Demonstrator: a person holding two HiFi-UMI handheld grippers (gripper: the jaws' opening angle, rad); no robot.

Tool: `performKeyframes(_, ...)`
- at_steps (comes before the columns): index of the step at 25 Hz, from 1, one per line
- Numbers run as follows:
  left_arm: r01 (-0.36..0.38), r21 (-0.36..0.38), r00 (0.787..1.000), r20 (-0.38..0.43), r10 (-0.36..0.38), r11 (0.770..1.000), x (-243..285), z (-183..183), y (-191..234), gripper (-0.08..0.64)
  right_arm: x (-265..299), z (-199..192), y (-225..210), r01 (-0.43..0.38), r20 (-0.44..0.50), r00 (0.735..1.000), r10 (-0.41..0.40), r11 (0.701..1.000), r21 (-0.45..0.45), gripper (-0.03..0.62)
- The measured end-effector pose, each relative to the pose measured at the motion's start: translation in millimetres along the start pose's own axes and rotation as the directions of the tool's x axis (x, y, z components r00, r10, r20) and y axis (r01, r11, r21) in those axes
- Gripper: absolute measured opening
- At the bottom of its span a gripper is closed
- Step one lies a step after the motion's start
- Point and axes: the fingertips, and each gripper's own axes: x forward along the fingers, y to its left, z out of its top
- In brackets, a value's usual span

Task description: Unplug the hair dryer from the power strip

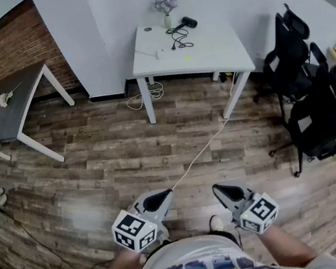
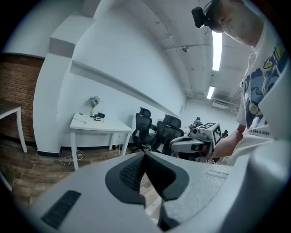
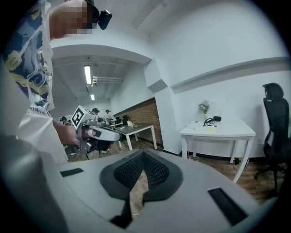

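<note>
Left tool (image 1: 163, 195) and right tool (image 1: 221, 188) are both closed and empty, held side by side over the wood floor (image 1: 115, 165). Far ahead of them, the hair dryer (image 1: 189, 22) lies on the white surface (image 1: 221, 50), beside a flower vase (image 1: 166, 10).

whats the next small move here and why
Probably walk toward the white rectangular table: the black hair dryer lies on its far side, across the wood floor, while the left gripper and right gripper are shut and empty, far short of it.
</note>
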Motion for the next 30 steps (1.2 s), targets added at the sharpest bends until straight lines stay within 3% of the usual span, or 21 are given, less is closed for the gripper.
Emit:
performKeyframes(9,0.051,0.026,0.999,-0.020,-0.050,0.998,-78,-15,54,0.003,71,6,69,0.036,-0.003,0.999,-0.036,0.999,0.008,-0.002)
performKeyframes(14,0.087,0.013,0.996,-0.030,-0.086,0.996,-95,-24,77,0.003,93,17,82,0.083,0.002,0.997,-0.083,0.996,0.013,0.003)
performKeyframes(15,0.096,0.009,0.995,-0.031,-0.095,0.995,-95,-26,82,0.003,97,18,81,0.095,-0.002,0.995,-0.095,0.995,0.016,0.028)
performKeyframes(16,0.103,0.004,0.994,-0.033,-0.103,0.995,-93,-27,87,0.003,101,19,79,0.108,-0.005,0.994,-0.108,0.994,0.019,0.100)
performKeyframes(22,0.118,0.009,0.991,-0.060,-0.117,0.993,-58,-24,116,0.003,124,27,33,0.164,-0.010,0.986,-0.164,0.986,0.006,0.109)
performKeyframes(30,0.087,0.039,0.987,-0.135,-0.082,0.995,21,32,184,0.003,181,59,-84,0.177,-0.014,0.984,-0.177,0.984,0.013,0.149)
